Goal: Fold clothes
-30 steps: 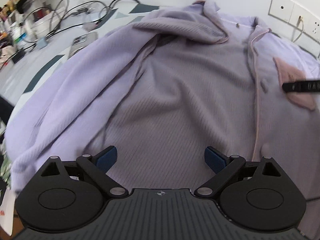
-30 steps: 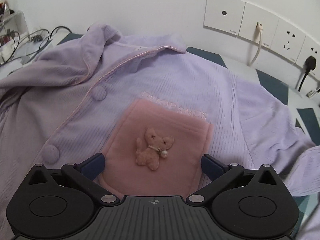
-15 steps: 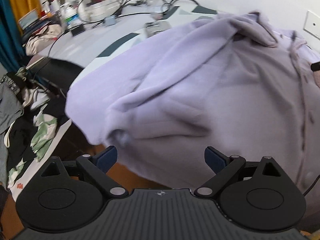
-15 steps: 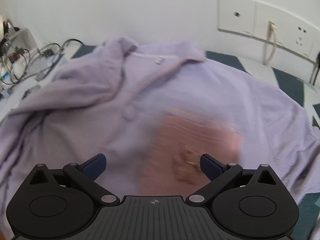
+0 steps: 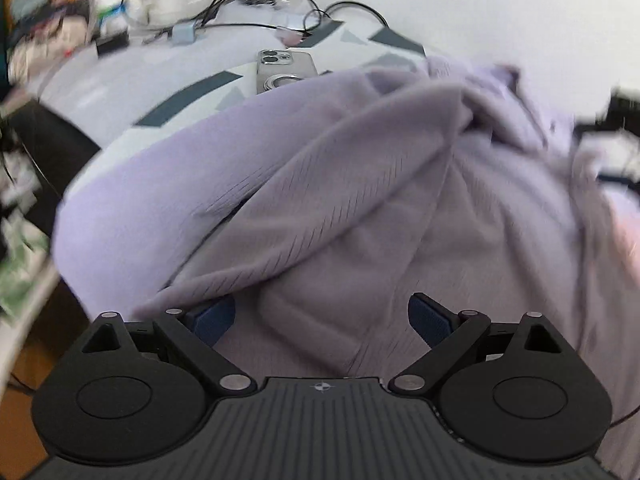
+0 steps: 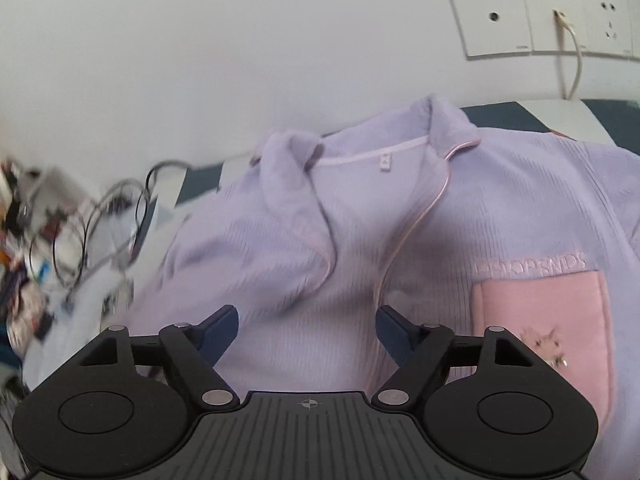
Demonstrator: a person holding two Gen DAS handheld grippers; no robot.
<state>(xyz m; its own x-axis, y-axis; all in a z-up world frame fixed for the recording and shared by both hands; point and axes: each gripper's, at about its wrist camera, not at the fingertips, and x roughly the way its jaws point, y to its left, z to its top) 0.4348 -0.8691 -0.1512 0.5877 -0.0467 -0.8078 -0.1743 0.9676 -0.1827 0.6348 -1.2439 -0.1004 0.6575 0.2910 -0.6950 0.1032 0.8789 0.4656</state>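
Lilac pyjama top (image 6: pixel 400 248) lies spread front-up on the worktop (image 5: pixel 120 92), collar toward the wall. A sleeve (image 5: pixel 320 200) is folded across the body in the left wrist view, its cuff end near the left tool (image 5: pixel 322 318). The top's left edge hangs at or just past the worktop's near corner; beyond that edge the view drops to clutter, blurred.

Left tool: jaws apart, nothing between the pads, cloth lying below them. Right tool (image 6: pixel 307 330): jaws apart too, though they have just been closing in; only the flat shirt front shows in the gap, not gripped.

Open room: bare worktop to the left of the top, patterned white with dark grey patches. A phone (image 5: pixel 282 70) lies face down just beyond the shoulder, touching or nearly touching the cloth; cannot tell which. Cables (image 5: pixel 248 4) and small boxes crowd the far left corner. Wall runs close behind the collar.

Writing: raised lettering (image 6: pixel 532 266) above the pink pocket (image 6: pixel 540 320), partly legible, ends in "SNDS". Small white tag (image 6: pixel 385 162) inside the neck, unreadable. A stuffed animal patch (image 6: pixel 546 342) on the pocket, blurred. Wall sockets (image 6: pixel 544 20) upper right, one with a white cord (image 6: pixel 574 60) plugged in.
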